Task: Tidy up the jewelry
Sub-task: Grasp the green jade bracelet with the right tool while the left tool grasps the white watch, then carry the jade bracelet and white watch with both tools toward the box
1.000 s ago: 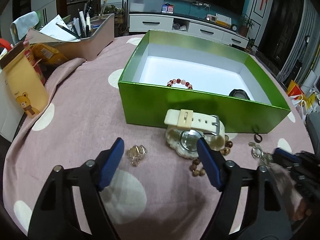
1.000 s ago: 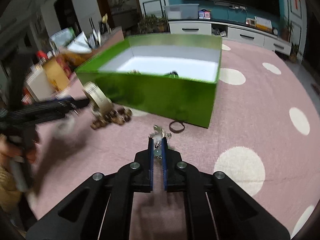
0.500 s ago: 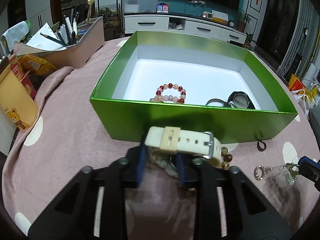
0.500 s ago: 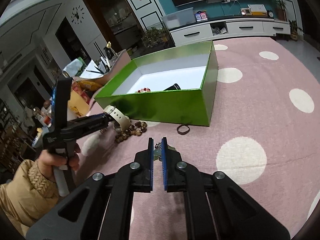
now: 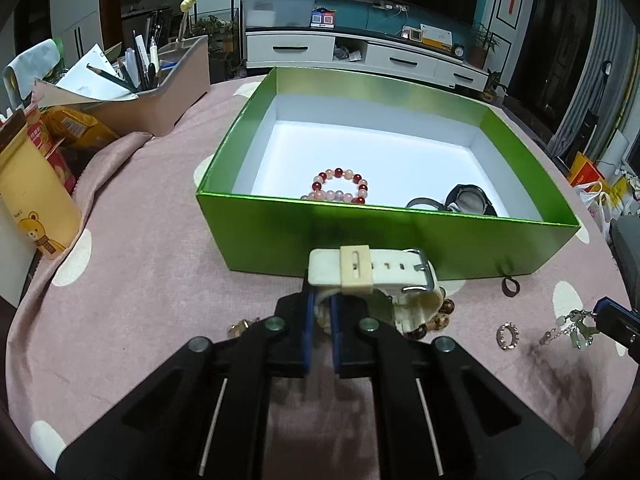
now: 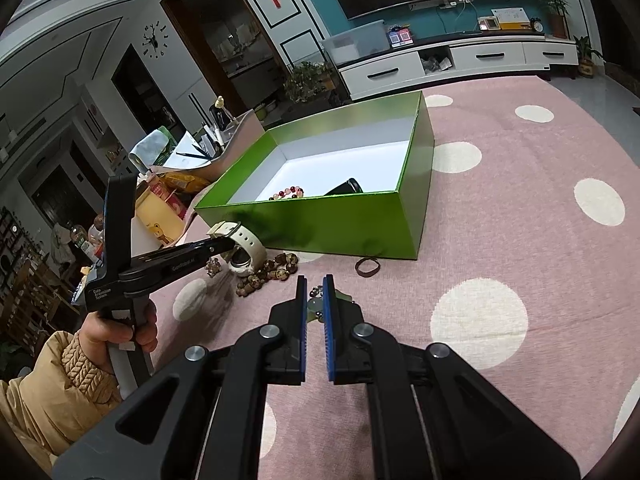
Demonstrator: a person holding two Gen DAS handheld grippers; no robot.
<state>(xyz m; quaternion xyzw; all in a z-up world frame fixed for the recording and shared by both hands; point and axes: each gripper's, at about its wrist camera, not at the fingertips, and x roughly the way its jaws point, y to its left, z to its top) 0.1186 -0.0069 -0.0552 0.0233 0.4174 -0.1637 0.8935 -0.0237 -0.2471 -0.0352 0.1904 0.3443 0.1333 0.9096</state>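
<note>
My left gripper (image 5: 320,304) is shut on the strap of a cream wristwatch (image 5: 372,272), just in front of the green box (image 5: 380,240). From the right wrist view the left gripper (image 6: 224,246) holds the watch (image 6: 244,244) by its band, above a brown wooden bead bracelet (image 6: 268,276). My right gripper (image 6: 314,296) is shut on a small chain charm with pale green stones (image 5: 572,326). Inside the box lie a pink and red bead bracelet (image 5: 340,190) and a dark watch (image 5: 468,200).
On the pink dotted cloth lie a stone-set ring (image 5: 507,336), a dark band (image 5: 510,286) and a small gold piece (image 5: 240,326). A pen holder (image 5: 176,92), snack packs and a yellow bear cup (image 5: 36,208) crowd the left. A hand in a tan sleeve (image 6: 120,332) holds the left gripper.
The left gripper went from wide open to shut on the watch strap. The right gripper rose a little and rolled, keeping the charm between its fingers.
</note>
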